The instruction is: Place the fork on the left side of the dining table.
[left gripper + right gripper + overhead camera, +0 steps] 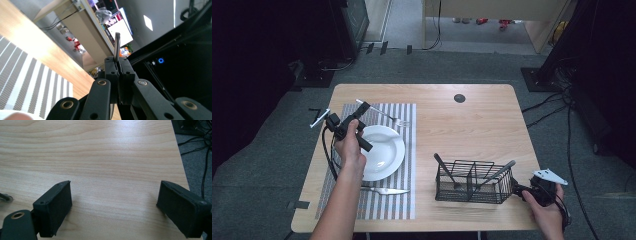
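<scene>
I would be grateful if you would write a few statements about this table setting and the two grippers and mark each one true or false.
1. The left gripper is shut on a fork. True.
2. The right gripper is clamped on the wire caddy. False: its jaws stand wide open over bare table.
3. A knife lies on the striped placemat on the near side of the plate. True.
4. The wire caddy is empty. False: utensil handles stick up out of it.
5. The plate sits on bare wood. False: it rests on the striped placemat.
</scene>
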Demonstrator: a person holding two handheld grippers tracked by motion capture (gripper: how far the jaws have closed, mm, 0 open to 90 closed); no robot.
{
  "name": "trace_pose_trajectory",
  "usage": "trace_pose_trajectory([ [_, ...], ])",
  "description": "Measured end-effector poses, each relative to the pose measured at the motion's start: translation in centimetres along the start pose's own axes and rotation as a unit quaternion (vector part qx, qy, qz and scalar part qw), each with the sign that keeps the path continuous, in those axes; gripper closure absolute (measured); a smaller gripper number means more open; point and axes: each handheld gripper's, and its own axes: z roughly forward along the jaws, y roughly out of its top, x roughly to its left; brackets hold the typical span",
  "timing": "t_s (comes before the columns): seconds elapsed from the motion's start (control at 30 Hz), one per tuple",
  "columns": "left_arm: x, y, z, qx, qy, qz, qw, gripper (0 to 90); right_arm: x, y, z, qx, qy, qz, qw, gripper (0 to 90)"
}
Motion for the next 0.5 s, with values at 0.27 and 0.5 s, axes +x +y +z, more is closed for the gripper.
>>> trace_pose_trajectory([
  [0.27,2.3,-0.9,0.8,-0.074,-0.008,-0.055,0.9957,89.0,0.0,0.0,0.0,0.000,0.000,0.000,1.0000,12.3],
  [0.5,3.7,-1.3,1.6,-0.088,0.005,-0.119,0.9890,88.9,0.0,0.0,0.0,0.000,0.000,0.000,1.0000,12.3],
])
